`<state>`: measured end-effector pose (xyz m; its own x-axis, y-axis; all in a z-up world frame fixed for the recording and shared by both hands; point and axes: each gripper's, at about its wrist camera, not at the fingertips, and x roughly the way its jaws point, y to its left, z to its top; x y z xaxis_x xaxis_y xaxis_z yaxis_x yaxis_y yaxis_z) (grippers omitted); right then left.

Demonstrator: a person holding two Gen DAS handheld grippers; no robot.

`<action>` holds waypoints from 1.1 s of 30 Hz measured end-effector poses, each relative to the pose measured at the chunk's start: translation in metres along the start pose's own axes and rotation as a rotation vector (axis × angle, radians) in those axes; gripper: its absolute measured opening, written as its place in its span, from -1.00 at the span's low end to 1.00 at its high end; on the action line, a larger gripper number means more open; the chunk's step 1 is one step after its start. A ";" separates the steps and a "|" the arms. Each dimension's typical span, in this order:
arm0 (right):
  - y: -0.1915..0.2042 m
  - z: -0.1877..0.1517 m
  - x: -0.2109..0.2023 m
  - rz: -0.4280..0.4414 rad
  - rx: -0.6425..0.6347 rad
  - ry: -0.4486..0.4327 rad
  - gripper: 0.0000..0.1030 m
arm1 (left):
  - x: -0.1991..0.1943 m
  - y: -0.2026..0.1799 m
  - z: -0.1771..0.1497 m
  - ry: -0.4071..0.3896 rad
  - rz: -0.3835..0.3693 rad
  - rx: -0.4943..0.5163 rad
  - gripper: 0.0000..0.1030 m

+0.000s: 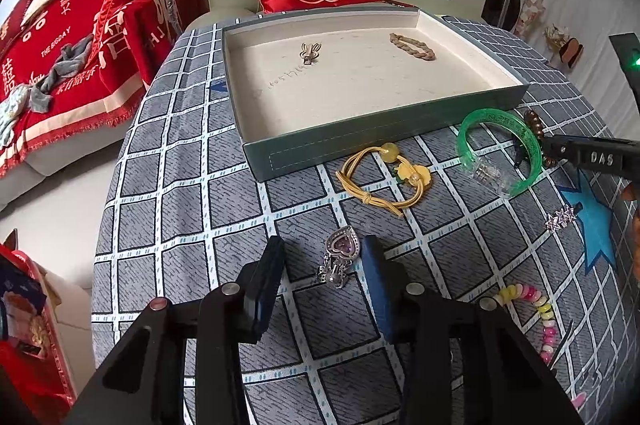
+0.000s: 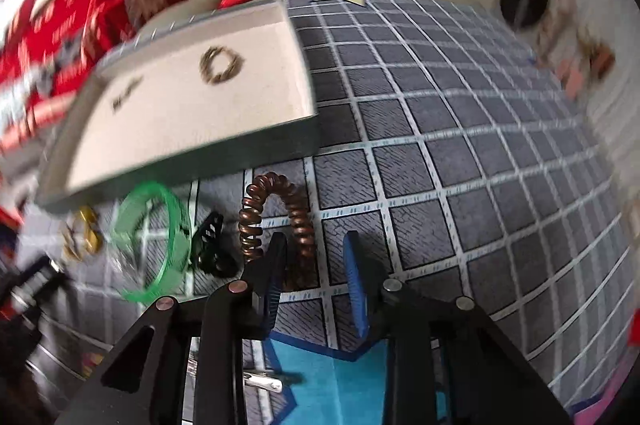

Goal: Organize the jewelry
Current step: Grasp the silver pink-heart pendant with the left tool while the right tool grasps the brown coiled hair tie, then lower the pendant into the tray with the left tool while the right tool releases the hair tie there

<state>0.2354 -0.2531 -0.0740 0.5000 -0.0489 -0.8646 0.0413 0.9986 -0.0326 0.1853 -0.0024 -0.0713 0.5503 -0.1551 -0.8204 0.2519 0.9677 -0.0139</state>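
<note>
Left tool (image 1: 322, 267) tilted down, fingers astride the heart brooch (image 1: 341, 254).

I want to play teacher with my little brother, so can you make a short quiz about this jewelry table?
1. True or false: the green bangle lies inside the tray.
2. What lies between the left tongs? A: yellow hair tie. B: heart pendant. C: beaded bracelet.
3. How many pieces are in the tray already?

Key:
1. False, it lies on the checked cloth in front of the tray.
2. B.
3. Two: a rabbit clip and a braided bracelet.
</note>
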 end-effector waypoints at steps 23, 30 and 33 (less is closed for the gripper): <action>-0.014 0.003 -0.059 0.208 0.114 -0.087 -0.77 | -0.046 0.013 0.016 -0.092 -0.117 -0.052 -0.37; -0.005 0.034 -0.071 0.259 0.106 -0.118 -0.77 | -0.055 0.020 0.049 -0.134 -0.142 -0.077 -0.37; 0.002 0.049 -0.067 0.265 0.089 -0.119 -0.77 | -0.052 0.024 0.066 -0.142 -0.144 -0.088 -0.37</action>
<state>0.2444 -0.2486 0.0089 0.6013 0.2058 -0.7721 -0.0307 0.9715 0.2350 0.2156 0.0160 0.0089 0.6214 -0.3136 -0.7180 0.2692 0.9461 -0.1802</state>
